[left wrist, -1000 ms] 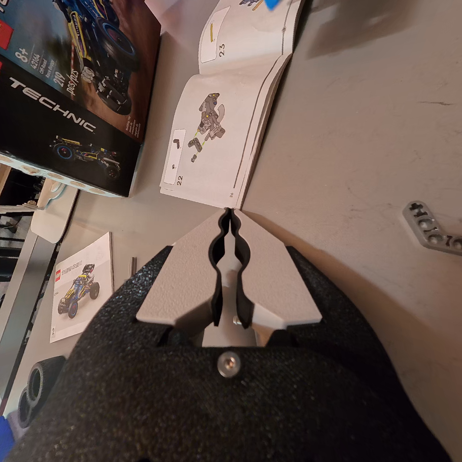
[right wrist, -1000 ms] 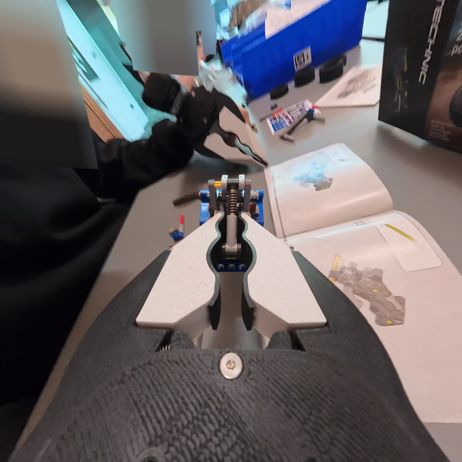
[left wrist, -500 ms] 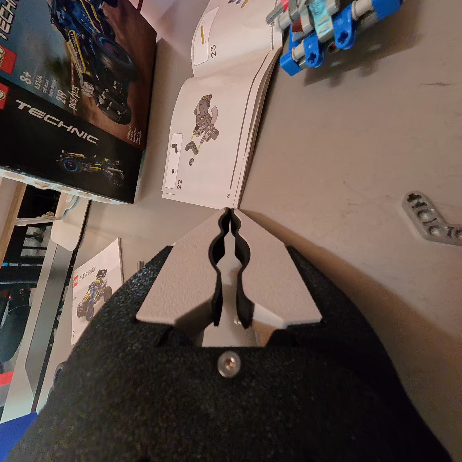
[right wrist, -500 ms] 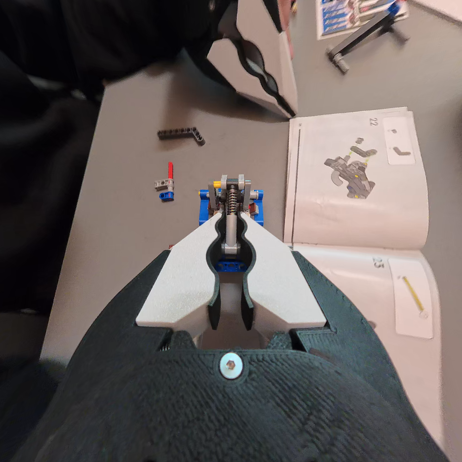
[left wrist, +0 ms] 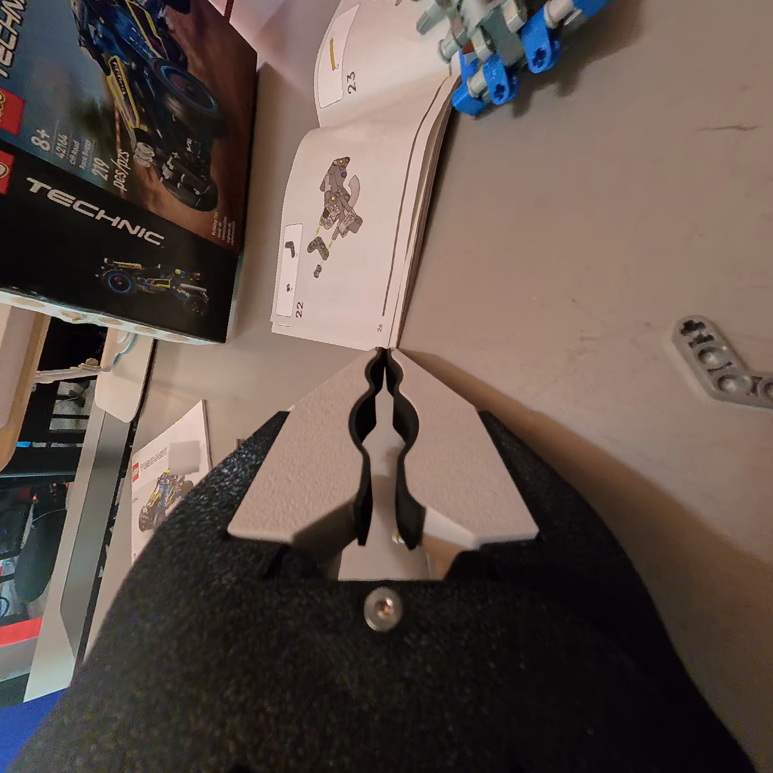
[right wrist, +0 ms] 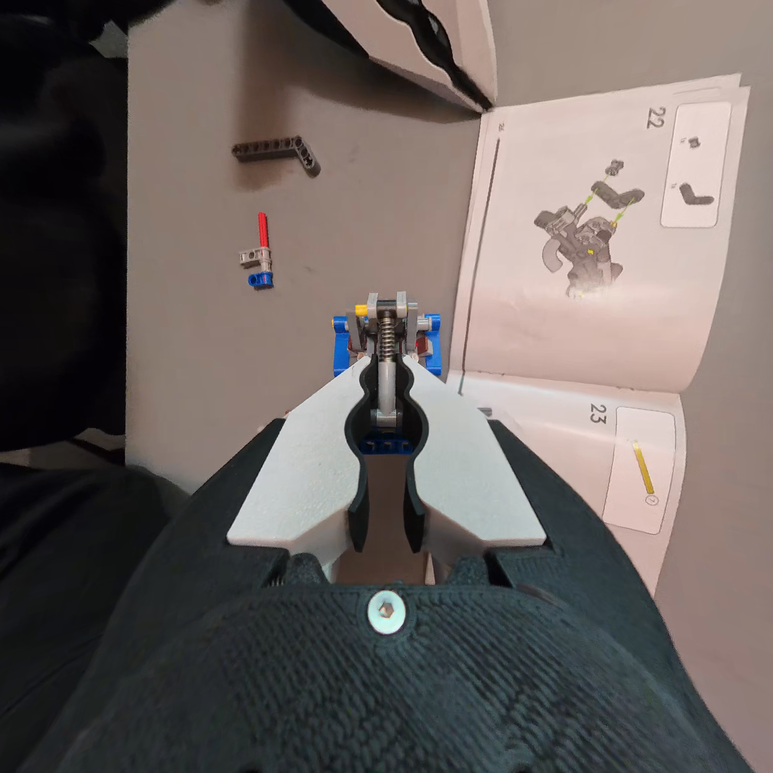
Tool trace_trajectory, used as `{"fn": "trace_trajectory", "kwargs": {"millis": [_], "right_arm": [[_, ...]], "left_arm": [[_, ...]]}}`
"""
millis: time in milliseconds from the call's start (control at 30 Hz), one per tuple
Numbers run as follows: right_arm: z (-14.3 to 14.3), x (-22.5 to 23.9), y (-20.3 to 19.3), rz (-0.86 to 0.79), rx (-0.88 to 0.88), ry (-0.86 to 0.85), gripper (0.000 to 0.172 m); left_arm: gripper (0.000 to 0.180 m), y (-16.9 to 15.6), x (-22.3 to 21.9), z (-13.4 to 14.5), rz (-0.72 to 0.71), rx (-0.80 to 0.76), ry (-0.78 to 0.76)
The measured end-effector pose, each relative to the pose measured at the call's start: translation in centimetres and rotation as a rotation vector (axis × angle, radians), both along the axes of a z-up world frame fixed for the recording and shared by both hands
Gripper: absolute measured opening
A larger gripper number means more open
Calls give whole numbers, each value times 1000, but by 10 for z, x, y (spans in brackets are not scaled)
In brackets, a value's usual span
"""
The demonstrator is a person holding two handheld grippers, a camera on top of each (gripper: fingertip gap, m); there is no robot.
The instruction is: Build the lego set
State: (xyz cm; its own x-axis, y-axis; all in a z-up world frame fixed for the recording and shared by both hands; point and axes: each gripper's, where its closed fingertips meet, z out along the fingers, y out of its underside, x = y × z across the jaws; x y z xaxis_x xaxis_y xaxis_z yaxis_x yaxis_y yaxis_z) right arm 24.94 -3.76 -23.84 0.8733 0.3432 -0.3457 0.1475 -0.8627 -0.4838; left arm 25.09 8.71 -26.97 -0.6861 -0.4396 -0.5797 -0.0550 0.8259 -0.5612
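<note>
1. Tabletop (right wrist: 200, 188) carries an open instruction booklet (right wrist: 585, 293), a toy box (left wrist: 104, 188) and loose building parts.
2. Right tool (right wrist: 387, 359) is closed on a blue and grey model assembly (right wrist: 387, 330); its pads press the grey shaft below the spring, so the model sits lifted and steady, likely for work on it.
3. Left tool (left wrist: 385, 353) has its jaws fully together with nothing between them; the tips sit at the near corner of the booklet, possibly to pin the pages.
4. Grey angled beam (right wrist: 278, 152) and a small red, grey and blue part (right wrist: 259, 255) lie apart on the bare surface.
5. Against the earlier frames, the model now shows at the top of the left view (left wrist: 502, 50), where before only its blue edge appeared; the right tool's view has tilted down over the booklet. Both grips are unchanged.
</note>
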Motion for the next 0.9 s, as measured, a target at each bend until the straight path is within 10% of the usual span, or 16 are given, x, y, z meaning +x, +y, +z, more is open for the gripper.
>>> {"fn": "trace_trajectory", "kwargs": {"millis": [433, 900], "right_arm": [[5, -4, 8, 93, 154, 203, 5], [20, -42, 25, 224, 274, 533, 5]], "left_arm": [[0, -2, -6, 2, -52, 40, -8], [13, -75, -50, 62, -373, -316, -98]]}}
